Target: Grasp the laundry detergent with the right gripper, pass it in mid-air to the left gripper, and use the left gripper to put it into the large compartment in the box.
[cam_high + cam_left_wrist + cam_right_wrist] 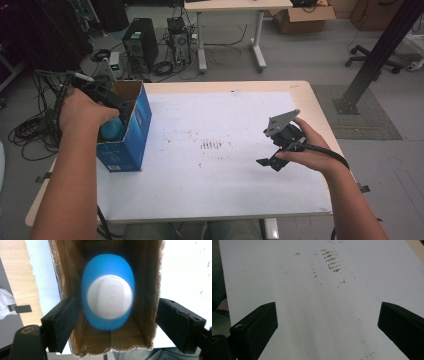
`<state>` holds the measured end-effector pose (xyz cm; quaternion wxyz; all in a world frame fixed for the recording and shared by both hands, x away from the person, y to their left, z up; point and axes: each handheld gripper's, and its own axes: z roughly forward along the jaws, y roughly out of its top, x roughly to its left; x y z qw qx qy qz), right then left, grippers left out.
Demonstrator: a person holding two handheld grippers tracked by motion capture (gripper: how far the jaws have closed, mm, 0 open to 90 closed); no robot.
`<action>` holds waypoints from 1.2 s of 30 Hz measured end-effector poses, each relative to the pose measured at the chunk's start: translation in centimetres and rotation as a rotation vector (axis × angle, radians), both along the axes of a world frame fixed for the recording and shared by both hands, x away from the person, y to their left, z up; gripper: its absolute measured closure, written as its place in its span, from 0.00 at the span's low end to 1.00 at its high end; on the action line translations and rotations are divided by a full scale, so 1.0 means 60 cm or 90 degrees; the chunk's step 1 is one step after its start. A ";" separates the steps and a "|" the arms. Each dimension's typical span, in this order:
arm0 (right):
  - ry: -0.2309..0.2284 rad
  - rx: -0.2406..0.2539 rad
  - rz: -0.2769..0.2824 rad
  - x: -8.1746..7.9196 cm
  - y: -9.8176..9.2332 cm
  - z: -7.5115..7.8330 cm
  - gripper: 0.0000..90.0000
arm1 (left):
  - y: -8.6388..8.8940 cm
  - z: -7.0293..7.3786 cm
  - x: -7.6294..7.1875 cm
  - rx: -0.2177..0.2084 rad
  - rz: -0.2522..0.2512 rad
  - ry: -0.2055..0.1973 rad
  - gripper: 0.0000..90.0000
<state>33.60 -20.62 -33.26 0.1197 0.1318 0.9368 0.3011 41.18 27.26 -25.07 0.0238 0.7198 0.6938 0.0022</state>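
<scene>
Two tools are idling open: the left tool [110, 322] is hanging released above the blue bottle [108, 291] standing inside the box [131, 131], the right tool [276, 150] is waiting over the table [225, 200].

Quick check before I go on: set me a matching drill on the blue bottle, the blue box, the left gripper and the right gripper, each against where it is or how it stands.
Things:
1. blue bottle
2. blue box
3. left gripper
4. right gripper

Places or states:
A. over the white sheet at the table's right, nothing between its jaws
B. stands on the table's left edge, top open
C. inside the carton, white cap up
D. above the carton's mouth, jaws apart on either side of the bottle, not touching it

Pairs: 1-C, 2-B, 3-D, 4-A
</scene>
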 end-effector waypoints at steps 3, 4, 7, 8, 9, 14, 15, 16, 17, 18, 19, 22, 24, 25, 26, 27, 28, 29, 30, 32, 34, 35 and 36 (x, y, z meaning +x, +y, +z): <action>-0.001 0.002 0.001 -0.002 -0.002 0.002 0.03 | -0.004 0.007 -0.003 0.000 -0.007 -0.001 0.17; -0.002 0.002 0.001 -0.003 -0.002 0.003 0.03 | -0.008 0.014 -0.006 0.007 -0.009 -0.002 0.15; -0.005 0.004 0.001 -0.005 -0.003 0.006 0.03 | -0.012 0.025 -0.011 0.010 -0.017 -0.004 0.14; -0.005 0.005 0.002 -0.006 -0.003 0.007 0.03 | -0.013 0.028 -0.012 0.012 -0.018 -0.006 0.13; -0.005 0.005 0.002 -0.007 -0.004 0.008 0.03 | -0.013 0.028 -0.012 0.012 -0.018 -0.006 0.14; -0.009 0.007 0.004 -0.011 -0.005 0.013 0.03 | -0.021 0.052 -0.022 0.024 -0.020 -0.016 0.11; -0.011 0.008 0.005 -0.011 -0.005 0.015 0.03 | -0.023 0.056 -0.024 0.028 -0.020 -0.014 0.09; -0.011 0.009 0.006 -0.013 -0.005 0.017 0.03 | -0.025 0.060 -0.025 0.032 -0.022 -0.012 0.07; -0.012 0.009 0.009 -0.014 -0.006 0.018 0.03 | -0.027 0.064 -0.027 0.035 -0.024 -0.009 0.05; -0.012 0.012 0.012 -0.015 -0.006 0.020 0.03 | -0.030 0.068 -0.028 0.038 -0.025 -0.009 0.03; -0.013 0.014 0.013 -0.017 -0.007 0.021 0.03 | -0.032 0.074 -0.030 0.039 -0.033 -0.012 0.01; -0.015 0.016 0.016 -0.020 -0.008 0.026 0.03 | -0.042 0.090 -0.035 0.043 -0.046 -0.026 0.00; -0.017 0.016 0.017 -0.022 -0.010 0.029 0.03 | -0.052 0.102 -0.039 0.050 -0.063 -0.034 0.00; -0.017 0.015 0.017 -0.023 -0.010 0.030 0.03 | -0.058 0.110 -0.041 0.051 -0.076 -0.041 0.00; -0.017 0.014 0.018 -0.025 -0.011 0.032 0.03 | -0.065 0.117 -0.043 0.054 -0.088 -0.046 0.00; -0.017 0.013 0.019 -0.025 -0.012 0.034 0.03 | -0.071 0.122 -0.044 0.055 -0.099 -0.051 0.00; -0.017 0.012 0.019 -0.026 -0.013 0.036 0.03 | -0.081 0.131 -0.046 0.053 -0.118 -0.054 0.00; -0.017 0.010 0.020 -0.026 -0.014 0.038 0.03 | -0.090 0.138 -0.048 0.052 -0.136 -0.061 0.00; -0.017 0.009 0.019 -0.026 -0.015 0.041 0.03 | -0.097 0.143 -0.049 0.051 -0.155 -0.065 0.00; -0.018 0.005 0.019 -0.025 -0.016 0.046 0.03 | -0.118 0.157 -0.052 0.037 -0.207 -0.076 0.00; -0.020 -0.002 0.020 -0.025 -0.016 0.052 0.03 | -0.135 0.166 -0.052 0.027 -0.259 -0.083 0.00; -0.022 -0.004 0.022 -0.025 -0.016 0.055 0.03 | -0.140 0.168 -0.052 0.019 -0.271 -0.083 0.00; -0.023 -0.006 0.023 -0.026 -0.016 0.058 0.03 | -0.146 0.171 -0.052 0.013 -0.291 -0.083 0.00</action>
